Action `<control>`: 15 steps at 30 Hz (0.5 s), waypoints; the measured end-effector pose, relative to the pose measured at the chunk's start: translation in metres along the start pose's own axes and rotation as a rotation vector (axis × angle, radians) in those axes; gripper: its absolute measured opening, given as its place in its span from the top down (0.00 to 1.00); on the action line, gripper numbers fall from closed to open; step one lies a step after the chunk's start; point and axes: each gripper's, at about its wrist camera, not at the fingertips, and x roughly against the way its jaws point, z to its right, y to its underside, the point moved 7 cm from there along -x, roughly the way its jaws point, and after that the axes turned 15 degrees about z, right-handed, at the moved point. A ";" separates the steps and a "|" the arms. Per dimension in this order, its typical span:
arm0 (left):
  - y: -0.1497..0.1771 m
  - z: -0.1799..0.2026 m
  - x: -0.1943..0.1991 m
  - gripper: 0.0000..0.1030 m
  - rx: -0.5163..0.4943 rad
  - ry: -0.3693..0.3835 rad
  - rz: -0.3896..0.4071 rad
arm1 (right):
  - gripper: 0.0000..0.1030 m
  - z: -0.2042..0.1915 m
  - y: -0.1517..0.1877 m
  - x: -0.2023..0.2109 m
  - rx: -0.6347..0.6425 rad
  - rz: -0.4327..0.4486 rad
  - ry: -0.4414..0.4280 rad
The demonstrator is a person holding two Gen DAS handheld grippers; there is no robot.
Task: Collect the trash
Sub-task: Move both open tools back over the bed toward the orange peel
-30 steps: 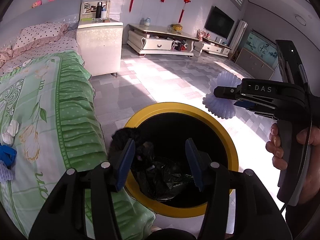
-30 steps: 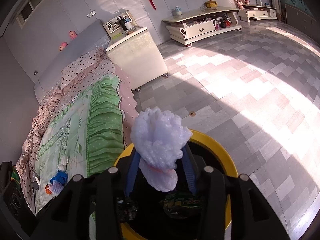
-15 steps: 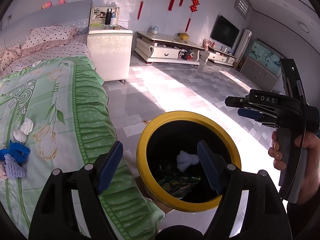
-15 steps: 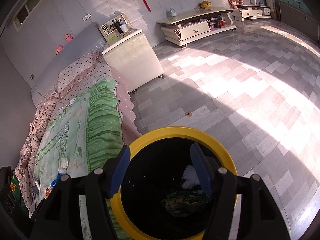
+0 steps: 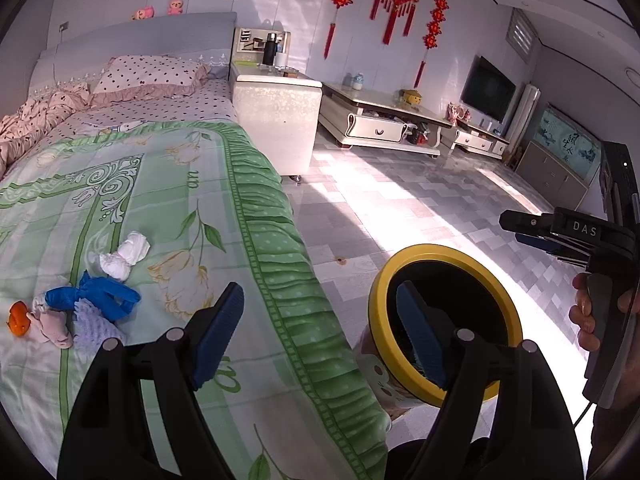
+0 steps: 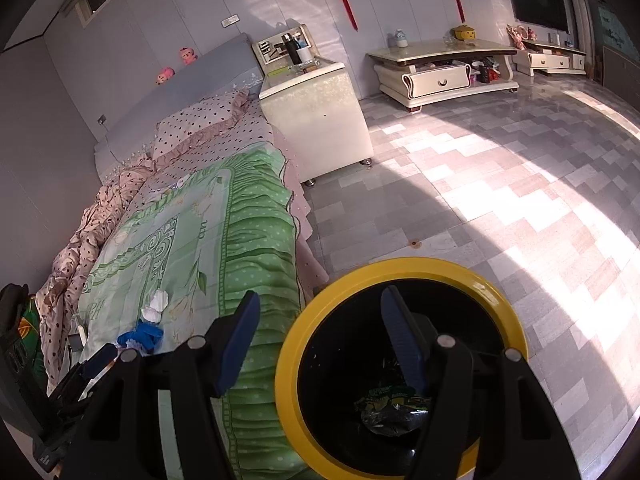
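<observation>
Trash heap (image 5: pixel 76 308) (white tissue wads, blue scrap, lavender foam net, orange bit) lay on green bedspread (image 5: pixel 248 216), near-left. Yellow-rimmed bin (image 6: pixel 292 344) stood on floor just right of bed, wrappers inside. Left gripper (image 5: pixel 320 332) spread, empty; right gripper (image 6: pixel 320 340) likewise, jaws having just been opening.

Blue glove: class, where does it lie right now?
In the left wrist view the blue glove lies on the green bedspread at lower left, just below the white tissue.

Yellow-rimmed bin (image 6: pixel 400 268) (wrappers inside); crumpled scraps (image 5: pixel 96 296) on bed.
</observation>
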 end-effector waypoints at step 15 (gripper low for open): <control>-0.009 -0.162 0.056 0.27 0.081 -0.241 0.045 | 0.42 -0.158 0.037 -0.034 0.183 -0.067 -0.198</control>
